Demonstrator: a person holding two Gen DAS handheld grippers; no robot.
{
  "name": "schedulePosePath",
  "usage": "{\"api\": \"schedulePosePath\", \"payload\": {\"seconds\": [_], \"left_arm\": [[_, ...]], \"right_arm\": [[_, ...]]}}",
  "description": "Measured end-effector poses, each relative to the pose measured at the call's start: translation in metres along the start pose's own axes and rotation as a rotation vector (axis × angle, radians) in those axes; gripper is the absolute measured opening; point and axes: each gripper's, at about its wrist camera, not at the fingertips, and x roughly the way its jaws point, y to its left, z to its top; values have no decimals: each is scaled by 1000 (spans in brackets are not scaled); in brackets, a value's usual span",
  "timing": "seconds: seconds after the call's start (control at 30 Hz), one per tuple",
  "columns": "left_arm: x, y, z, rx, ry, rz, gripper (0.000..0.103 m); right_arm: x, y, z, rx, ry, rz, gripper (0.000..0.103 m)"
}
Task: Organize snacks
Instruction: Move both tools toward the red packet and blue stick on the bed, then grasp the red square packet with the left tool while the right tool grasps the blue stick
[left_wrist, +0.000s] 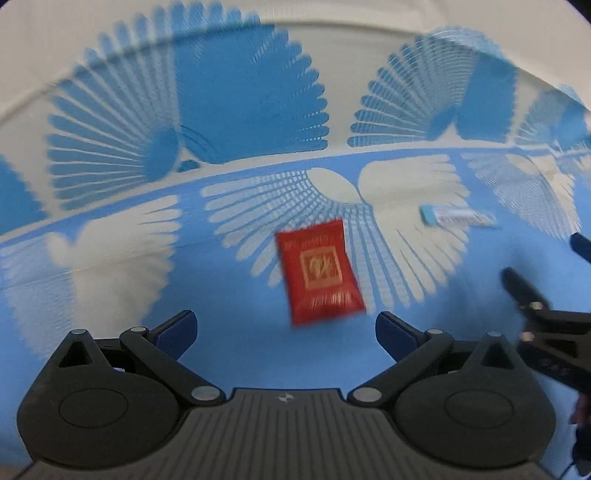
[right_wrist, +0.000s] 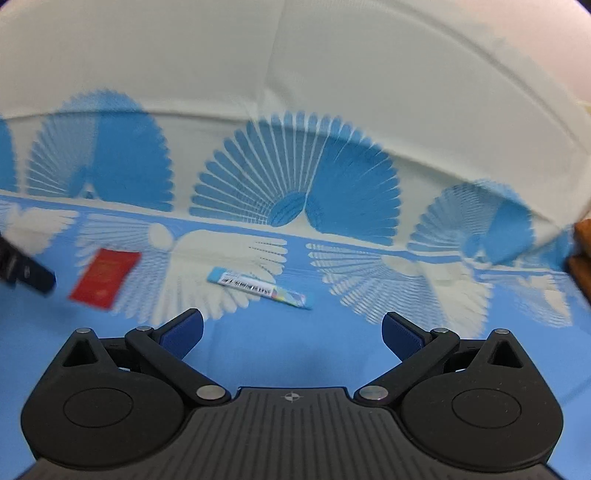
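Blue-and-white cloth (left_wrist: 229, 354) w/ fan-shaped prints covers the desk, a pale wall behind; both views are motion-blurred. Two snacks lie flat on the cloth, well apart and not yet sorted.

Left gripper (left_wrist: 286, 330) hovers low over the cloth, jaws spread wide, nothing between them. Red snack packet (left_wrist: 319, 271) lies just ahead of it, slightly right of centre, gold print facing up. Right gripper (right_wrist: 291, 330) hangs likewise w/ jaws spread and empty; from the left wrist view it shows as a dark frame at the right edge. Blue-and-white snack stick (right_wrist: 258, 288), narrow, w/ a barcode-like strip on top, lies diagonally just ahead of the right gripper, between its jaws' line of approach.

Orange-brown object (right_wrist: 581, 251) sits at the far right edge of the right wrist view; too cropped to tell what it is, poss. a container.

Progress: apparently at the start. Neither snack is held or grouped, and no clear drop-off spot is visible. Left to do, by this look: pick up the packet w/ the left, the stick w/ the right, then place both together.
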Motion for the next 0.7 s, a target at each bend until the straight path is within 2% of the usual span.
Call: {"api": "schedulePosePath", "payload": {"seconds": [0.13, 0.2, 0.37, 0.4, 0.43, 0.47, 0.5, 0.57, 0.63, 0.7], "left_arm": [[48, 1, 15, -26, 79, -25, 103], [51, 1, 18, -27, 18, -6, 103], [55, 10, 21, -41, 12, -17, 103], [52, 13, 20, -54, 14, -9, 95], [47, 14, 19, -71, 0, 7, 68], [38, 15, 19, -78, -23, 4, 46], [32, 14, 19, -71, -9, -17, 45], [20, 17, 16, -95, 13, -36, 44], [-1, 17, 7, -71, -5, -53, 44], [-29, 16, -7, -55, -26, -78, 44]], "right_arm": [[59, 17, -1, -136, 13, -27, 103], [71, 21, -1, -161, -68, -26, 103], [82, 15, 3, -142, -74, 19, 102], [82, 13, 5, -123, -65, 48, 93], [80, 8, 6, -74, -50, 127, 56], [75, 5, 6, -22, -36, 180, 36], [71, 6, 7, -5, -30, 171, 26], [60, 9, 7, 18, -30, 181, 17], [42, 7, 6, 102, -22, 185, 5], [13, 3, 2, 214, -18, 212, 5]]}}
